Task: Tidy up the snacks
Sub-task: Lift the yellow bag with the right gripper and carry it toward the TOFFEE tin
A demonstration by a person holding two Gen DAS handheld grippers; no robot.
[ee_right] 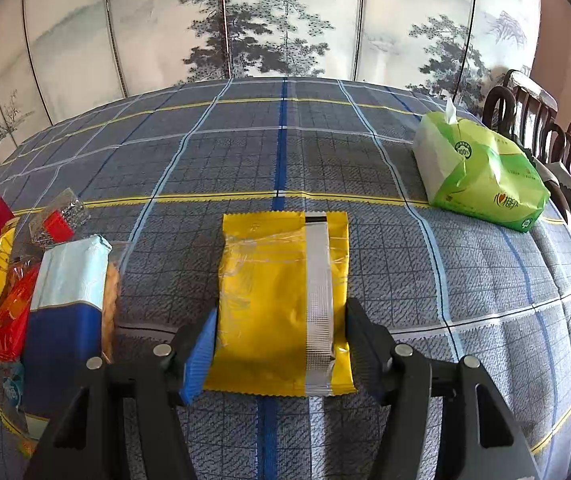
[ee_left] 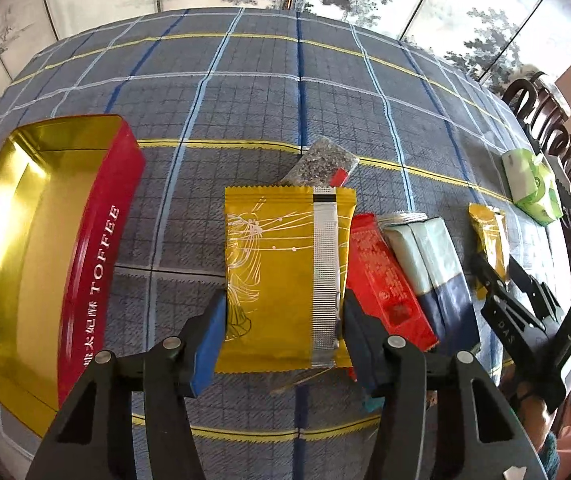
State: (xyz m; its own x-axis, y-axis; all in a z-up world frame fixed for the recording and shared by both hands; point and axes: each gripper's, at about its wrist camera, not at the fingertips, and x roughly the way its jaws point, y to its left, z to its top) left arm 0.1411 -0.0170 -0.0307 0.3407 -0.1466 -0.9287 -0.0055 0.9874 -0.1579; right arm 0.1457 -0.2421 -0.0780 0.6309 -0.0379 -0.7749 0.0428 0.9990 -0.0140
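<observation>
Tongs (ee_left: 281, 312) gripping yellow packet (ee_left: 281, 276), toffee tin (ee_left: 97, 264) empty

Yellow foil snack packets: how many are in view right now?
2. One yellow foil snack packet sits between the left claw's pads, beside the red toffee tin. The other sits between the right claw's pads. More may be hidden under the neighbouring packets.
</observation>
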